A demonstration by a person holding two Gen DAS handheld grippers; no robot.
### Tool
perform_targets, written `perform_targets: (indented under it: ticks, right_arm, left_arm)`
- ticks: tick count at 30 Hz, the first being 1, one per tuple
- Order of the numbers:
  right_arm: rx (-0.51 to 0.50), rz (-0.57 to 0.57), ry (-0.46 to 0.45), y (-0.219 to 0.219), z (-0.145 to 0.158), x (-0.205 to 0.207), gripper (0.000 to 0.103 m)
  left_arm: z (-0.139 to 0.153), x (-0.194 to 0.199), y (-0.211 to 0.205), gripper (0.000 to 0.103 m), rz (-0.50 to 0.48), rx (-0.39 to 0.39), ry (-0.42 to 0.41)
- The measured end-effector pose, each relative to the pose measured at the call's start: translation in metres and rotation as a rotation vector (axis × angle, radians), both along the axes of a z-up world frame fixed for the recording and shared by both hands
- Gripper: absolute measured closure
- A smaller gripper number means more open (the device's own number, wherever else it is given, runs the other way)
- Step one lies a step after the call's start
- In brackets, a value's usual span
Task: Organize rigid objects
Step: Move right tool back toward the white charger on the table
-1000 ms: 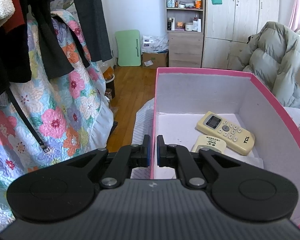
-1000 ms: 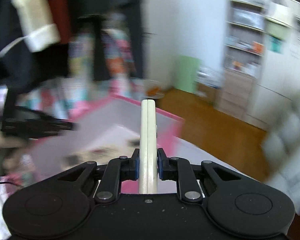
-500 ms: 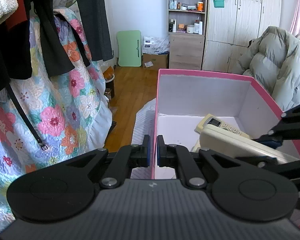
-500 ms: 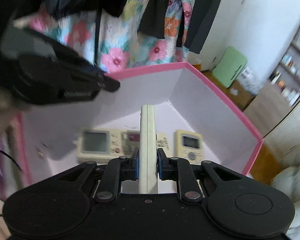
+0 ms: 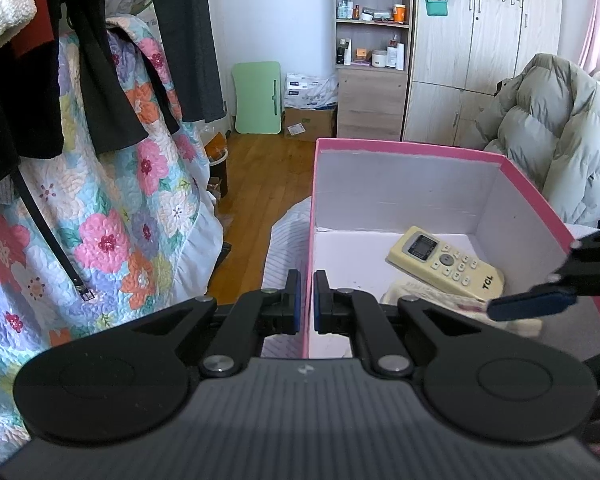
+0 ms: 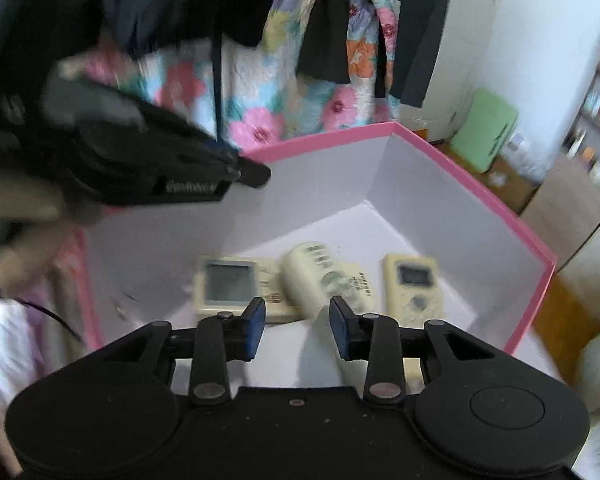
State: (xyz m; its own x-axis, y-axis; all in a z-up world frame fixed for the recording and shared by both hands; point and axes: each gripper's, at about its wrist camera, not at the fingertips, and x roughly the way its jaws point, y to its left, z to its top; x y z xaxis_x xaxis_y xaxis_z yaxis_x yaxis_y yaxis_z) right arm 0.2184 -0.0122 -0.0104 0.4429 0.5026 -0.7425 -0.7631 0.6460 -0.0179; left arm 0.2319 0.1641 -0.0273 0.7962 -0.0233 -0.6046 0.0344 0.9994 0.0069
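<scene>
right gripper (image 6: 297, 322) just opened – cream remote (image 6: 324, 278) released into pink box (image 6: 496, 200), a third stowed; left gripper (image 5: 306, 300) is kept clamped on the box wall.

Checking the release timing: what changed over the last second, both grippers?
The right gripper carried a cream remote into the pink box; its jaws have just been opening and the remote now lies free between the two remotes already there. The left gripper stayed shut on the box wall; the box did not move.
</scene>
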Motion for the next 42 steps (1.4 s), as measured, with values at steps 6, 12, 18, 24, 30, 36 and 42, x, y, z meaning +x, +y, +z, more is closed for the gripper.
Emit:
perform_targets:
  ticks: [6, 12, 18, 24, 30, 36, 42]
  right_arm:
    - [0.210, -0.123, 0.064, -0.071, 0.019, -0.007, 0.062]
    - [0.313, -0.286, 0.075, -0.141, 0.031, -0.022, 0.058]
    - [0.271, -0.503, 0.100, -0.191, 0.008, -0.017, 0.057]
    - [0.221, -0.629, 0.131, -0.218, -0.025, -0.020, 0.052]
    - [0.173, -0.662, 0.152, -0.215, -0.053, -0.015, 0.045]
    - [0.103, -0.674, 0.099, -0.196, -0.067, 0.004, 0.040]
    - [0.077, -0.686, 0.122, -0.184, -0.077, 0.026, 0.035]
  left_arm:
    - [-0.001, -0.001, -0.001, 0.098, -0.003, 0.007, 0.001]
    - [-0.001, 0.000, -0.002, 0.098, 0.004, 0.009, 0.001]
    - [-0.002, -0.001, -0.004, 0.098, 0.008, 0.020, 0.005]
    - [-0.001, -0.001, -0.005, 0.098, 0.005, 0.029, 0.006]
    - [-0.001, -0.001, -0.006, 0.098, 0.006, 0.029, 0.006]
    - [0.001, -0.002, -0.005, 0.098, -0.021, 0.033, -0.011]
    - [0.002, -0.001, -0.005, 0.098, -0.022, 0.044, -0.005]
